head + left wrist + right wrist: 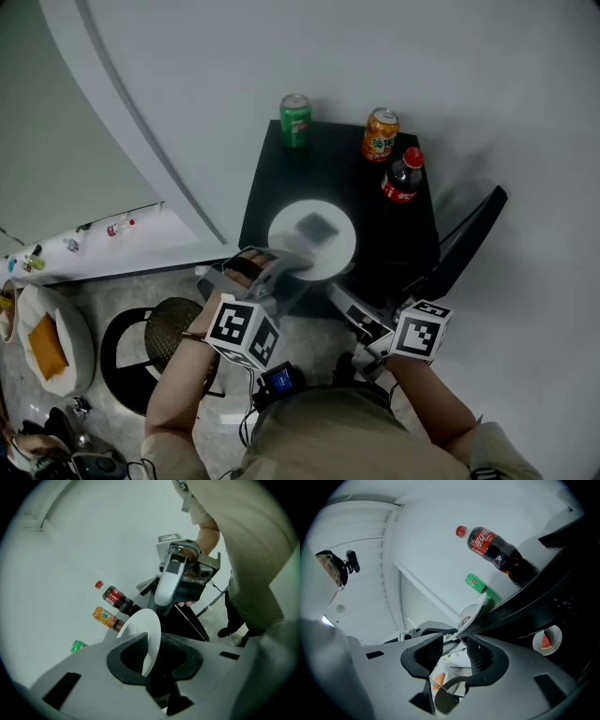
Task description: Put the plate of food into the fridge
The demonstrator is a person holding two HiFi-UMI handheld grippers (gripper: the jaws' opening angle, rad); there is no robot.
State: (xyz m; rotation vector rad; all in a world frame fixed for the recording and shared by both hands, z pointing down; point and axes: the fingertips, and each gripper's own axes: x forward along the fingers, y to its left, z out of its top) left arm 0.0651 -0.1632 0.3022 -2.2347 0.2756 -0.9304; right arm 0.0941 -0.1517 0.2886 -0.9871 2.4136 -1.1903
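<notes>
A white plate [323,251] with a greyish piece of food [317,226] lies at the front edge of the black fridge top [328,173]. My left gripper [286,267] comes at it from the front left and is shut on its near rim. In the left gripper view the plate [151,630] stands edge-on between the pads of the left gripper [152,656]. My right gripper [339,291] hovers just below the plate's front right edge. In its own view the right gripper [455,648] is open with nothing between its pads, and the plate's rim [472,612] lies just beyond them.
A green can [295,119], an orange drink [380,134] and a cola bottle [403,175] stand at the back of the fridge top. The black fridge door [469,248] hangs open at the right. A round black stool [155,347] stands lower left. A small dish of red food [546,640] shows below.
</notes>
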